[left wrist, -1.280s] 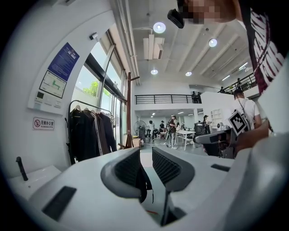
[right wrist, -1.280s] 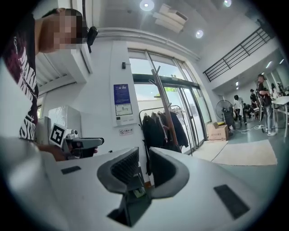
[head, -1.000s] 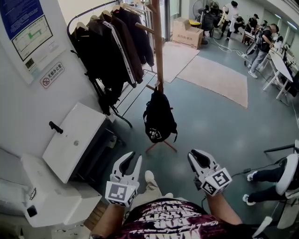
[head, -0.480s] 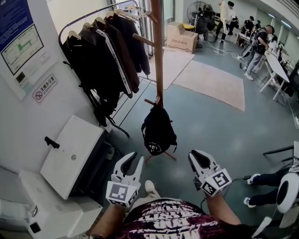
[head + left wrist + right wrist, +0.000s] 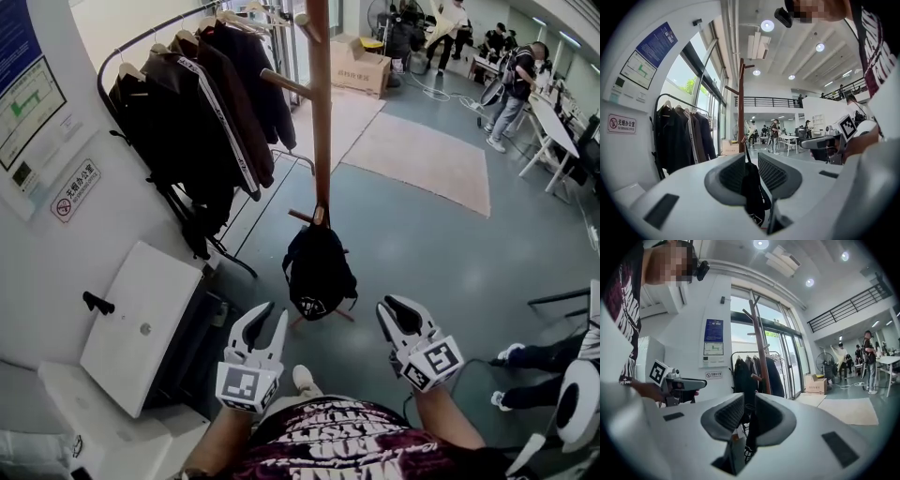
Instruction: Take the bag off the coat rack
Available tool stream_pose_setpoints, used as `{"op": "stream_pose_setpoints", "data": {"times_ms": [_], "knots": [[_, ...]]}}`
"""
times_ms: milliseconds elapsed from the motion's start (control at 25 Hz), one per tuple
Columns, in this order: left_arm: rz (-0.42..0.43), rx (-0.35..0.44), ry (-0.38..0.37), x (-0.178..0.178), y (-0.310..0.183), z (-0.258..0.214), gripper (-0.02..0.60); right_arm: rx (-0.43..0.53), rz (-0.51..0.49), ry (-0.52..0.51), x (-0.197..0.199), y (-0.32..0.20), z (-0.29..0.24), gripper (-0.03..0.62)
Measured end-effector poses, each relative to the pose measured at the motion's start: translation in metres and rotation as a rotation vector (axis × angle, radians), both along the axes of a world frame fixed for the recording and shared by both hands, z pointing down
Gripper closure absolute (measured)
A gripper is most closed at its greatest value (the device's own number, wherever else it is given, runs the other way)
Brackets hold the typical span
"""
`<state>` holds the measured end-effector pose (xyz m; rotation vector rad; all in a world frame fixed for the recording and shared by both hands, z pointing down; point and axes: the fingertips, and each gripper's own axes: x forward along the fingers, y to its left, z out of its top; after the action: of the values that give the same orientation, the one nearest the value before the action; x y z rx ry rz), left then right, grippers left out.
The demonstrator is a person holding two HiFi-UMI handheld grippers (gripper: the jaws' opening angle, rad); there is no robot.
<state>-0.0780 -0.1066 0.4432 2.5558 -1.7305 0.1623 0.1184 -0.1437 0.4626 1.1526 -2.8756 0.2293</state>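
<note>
Head view puts your left gripper (image 5: 271,315) and right gripper (image 5: 390,310) low in front of you, both aimed at the bag. The left jaws stand apart and touch nothing. The right jaws are opening, and nothing is between them either. The bag only lines up in each gap from well away.

Ahead, the bag (image 5: 319,277) hangs by its top loop from a low peg (image 5: 302,217) on the coat rack (image 5: 322,112), not far above the floor.

Over the last second you have walked in. Bag and rack have drawn nearer and the rail of jackets (image 5: 202,103) has slid left, while your grippers kept their pose. I judge this is still the approach, with nothing gripped yet. The loop will need lifting up over the peg.

Farther off, people (image 5: 514,84) stand by tables.
</note>
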Motion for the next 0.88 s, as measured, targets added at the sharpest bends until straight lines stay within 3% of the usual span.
{"op": "stream_pose_setpoints", "data": {"times_ms": [880], "knots": [[0.07, 0.008, 0.013, -0.034, -0.067, -0.001, 0.508, 0.033, 0.061, 0.087, -0.044, -0.047, -0.009, 0.492]]}}
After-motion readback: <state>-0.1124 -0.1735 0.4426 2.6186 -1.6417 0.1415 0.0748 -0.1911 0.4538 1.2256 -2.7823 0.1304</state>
